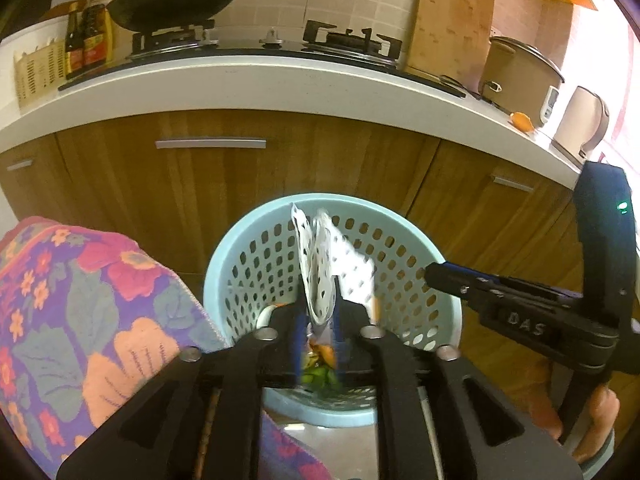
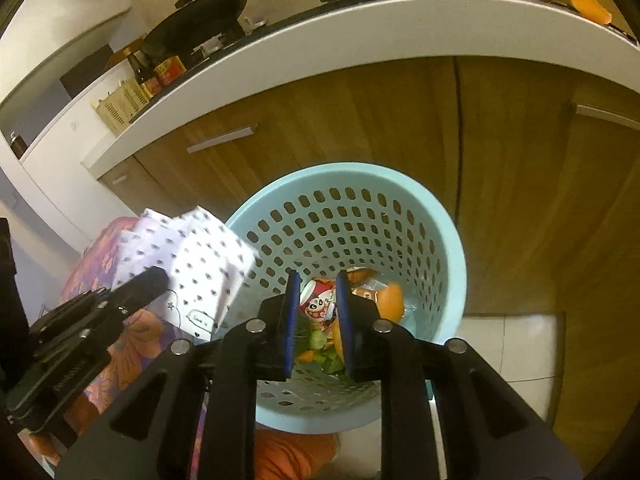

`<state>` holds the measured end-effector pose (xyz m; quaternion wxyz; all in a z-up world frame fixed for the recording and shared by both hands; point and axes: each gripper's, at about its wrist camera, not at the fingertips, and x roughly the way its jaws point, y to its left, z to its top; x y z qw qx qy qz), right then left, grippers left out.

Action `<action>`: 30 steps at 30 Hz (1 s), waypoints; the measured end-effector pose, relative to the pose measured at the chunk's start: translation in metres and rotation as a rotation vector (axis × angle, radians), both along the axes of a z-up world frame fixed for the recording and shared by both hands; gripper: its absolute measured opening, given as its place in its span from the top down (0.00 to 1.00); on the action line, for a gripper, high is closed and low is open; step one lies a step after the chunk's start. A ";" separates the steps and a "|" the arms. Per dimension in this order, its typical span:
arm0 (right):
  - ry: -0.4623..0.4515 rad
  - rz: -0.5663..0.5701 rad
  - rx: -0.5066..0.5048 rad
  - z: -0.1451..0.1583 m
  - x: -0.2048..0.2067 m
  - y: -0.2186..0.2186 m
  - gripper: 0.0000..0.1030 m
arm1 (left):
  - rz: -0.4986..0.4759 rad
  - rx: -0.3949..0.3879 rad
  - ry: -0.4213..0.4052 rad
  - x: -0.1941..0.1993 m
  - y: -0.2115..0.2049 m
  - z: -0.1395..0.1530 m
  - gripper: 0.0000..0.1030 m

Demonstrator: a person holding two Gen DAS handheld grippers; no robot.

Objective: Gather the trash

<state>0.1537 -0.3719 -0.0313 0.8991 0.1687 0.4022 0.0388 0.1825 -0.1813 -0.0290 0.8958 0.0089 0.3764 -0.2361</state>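
Left wrist view, left to right: floral cloth (image 1: 80, 300) at 9 o'clock, blue perforated bin (image 1: 248, 256) at center, right gripper (image 1: 436, 274) reaching in from 3 o'clock, a hand visible under it at 4. Left gripper (image 1: 320, 312) hangs above the bin mouth with the white dotted paper wrapper (image 1: 320, 276) standing up between its jaws; the jaws look slackened, not squeezing, and the paper's edges are blurred, so it reads as being let go, though real pad contact can't be told. Wrapper is thin, light, soft and crumpled, will flutter rather than drop straight, nothing fragile; take a folded bunch of it near the middle, not a loose corner. Right wrist view, left to right: left gripper at 9 o'clock with the wrapper (image 2: 208, 272) spread wide, partly over the cloth and overlapping the bin rim (image 2: 440, 216) at its 9 o'clock edge, so it sits at the rim, not yet down inside. Right gripper (image 2: 318, 320) at center: jaws a narrow gap apart, nothing between them, empty. Only this view shows the bin contents: printed snack packet (image 2: 318, 304), orange peel (image 2: 390, 300), green scraps (image 2: 320, 356) at the bottom. Only the left view shows the whole counter, wok (image 1: 176, 0), cutting board at 1 o'clock.
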 end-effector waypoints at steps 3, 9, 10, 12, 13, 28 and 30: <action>-0.015 0.016 -0.033 0.006 -0.008 0.006 0.85 | 0.001 0.019 -0.031 -0.008 0.003 0.001 0.63; -0.089 0.035 -0.120 0.025 -0.030 0.030 0.85 | 0.062 -0.033 -0.081 -0.030 0.040 0.021 0.60; -0.101 0.037 -0.134 0.028 -0.034 0.035 0.85 | 0.084 -0.038 -0.096 -0.036 0.048 0.025 0.59; -0.123 0.045 -0.155 0.033 -0.042 0.046 0.85 | 0.128 -0.045 -0.136 -0.050 0.063 0.034 0.53; -0.132 0.053 -0.158 0.035 -0.046 0.051 0.85 | 0.147 -0.044 -0.157 -0.058 0.070 0.038 0.51; -0.272 0.011 -0.260 0.047 -0.109 0.125 0.47 | 0.368 -0.065 -0.269 -0.114 0.146 0.043 0.21; -0.280 -0.046 -0.295 0.047 -0.115 0.124 0.42 | 0.350 -0.075 -0.294 -0.118 0.146 0.045 0.19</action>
